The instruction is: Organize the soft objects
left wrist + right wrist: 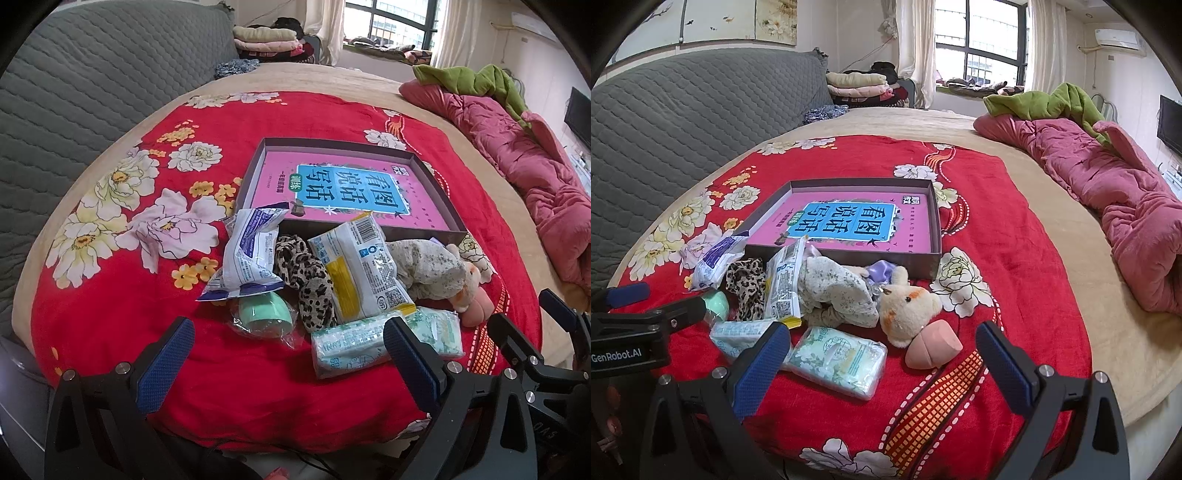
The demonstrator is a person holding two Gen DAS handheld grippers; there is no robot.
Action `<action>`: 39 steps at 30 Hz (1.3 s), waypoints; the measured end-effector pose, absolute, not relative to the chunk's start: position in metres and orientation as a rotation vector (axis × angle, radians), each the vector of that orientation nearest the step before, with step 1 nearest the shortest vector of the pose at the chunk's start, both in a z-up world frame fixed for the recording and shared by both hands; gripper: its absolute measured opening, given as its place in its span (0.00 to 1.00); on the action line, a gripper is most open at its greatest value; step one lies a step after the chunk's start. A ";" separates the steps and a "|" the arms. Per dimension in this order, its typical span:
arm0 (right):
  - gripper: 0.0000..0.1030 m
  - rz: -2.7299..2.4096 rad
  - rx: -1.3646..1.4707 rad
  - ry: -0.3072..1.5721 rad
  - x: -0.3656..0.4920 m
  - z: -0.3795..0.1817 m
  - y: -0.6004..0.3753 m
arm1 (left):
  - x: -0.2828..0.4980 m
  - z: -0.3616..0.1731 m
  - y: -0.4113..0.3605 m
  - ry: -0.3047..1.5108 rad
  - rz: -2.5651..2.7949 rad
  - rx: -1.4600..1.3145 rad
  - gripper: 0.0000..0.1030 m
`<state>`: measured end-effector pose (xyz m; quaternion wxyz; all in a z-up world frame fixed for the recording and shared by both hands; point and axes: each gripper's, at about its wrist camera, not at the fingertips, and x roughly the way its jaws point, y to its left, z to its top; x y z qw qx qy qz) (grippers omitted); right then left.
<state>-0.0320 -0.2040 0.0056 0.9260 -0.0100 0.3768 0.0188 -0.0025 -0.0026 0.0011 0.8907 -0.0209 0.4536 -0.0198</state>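
Holding both tools spread wide, you have nothing between the fingers of either one. Your left tool (288, 354) hovers low over the red flowered blanket (122, 317) on the bed, and your right tool (882, 354) hangs just beside it, equally open.

Just ahead of your left tool lies the pile of soft things. Nearest its right finger is a pale green tissue pack (347, 345), with a second tissue pack (838, 360) beside it, which sits directly in front of your right tool's left finger. Near the left finger of the left tool is a mint green cup in clear wrap (264, 317). Beyond that, a blue and white packet (249, 254) leans on a leopard print cloth (306, 280), and a white and yellow packet (362, 266) rests against it.

Ahead of your right tool, a cream plush toy (905, 306) lies touching a pink sponge (932, 345), with a speckled grey cloth (838, 288) just left of it.

Farther out, past the pile and touching it, sits a shallow grey box (458, 230) holding a pink book (343, 192). Well off to the right lies a crumpled pink quilt (1108, 184).
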 end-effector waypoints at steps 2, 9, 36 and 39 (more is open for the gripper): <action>0.98 0.038 -0.019 0.774 -0.033 0.006 -0.204 | -0.002 0.001 -0.002 0.942 -0.041 -0.043 0.98; 0.98 0.030 -0.004 0.787 -0.030 0.003 -0.209 | -0.001 0.000 -0.002 0.941 -0.041 -0.041 0.98; 0.98 -0.054 0.098 0.834 -0.008 -0.024 -0.254 | 0.053 -0.026 0.068 0.997 0.022 -0.214 0.98; 0.98 -0.065 0.109 0.847 -0.003 -0.030 -0.261 | 0.069 -0.031 0.067 1.014 0.011 -0.218 0.97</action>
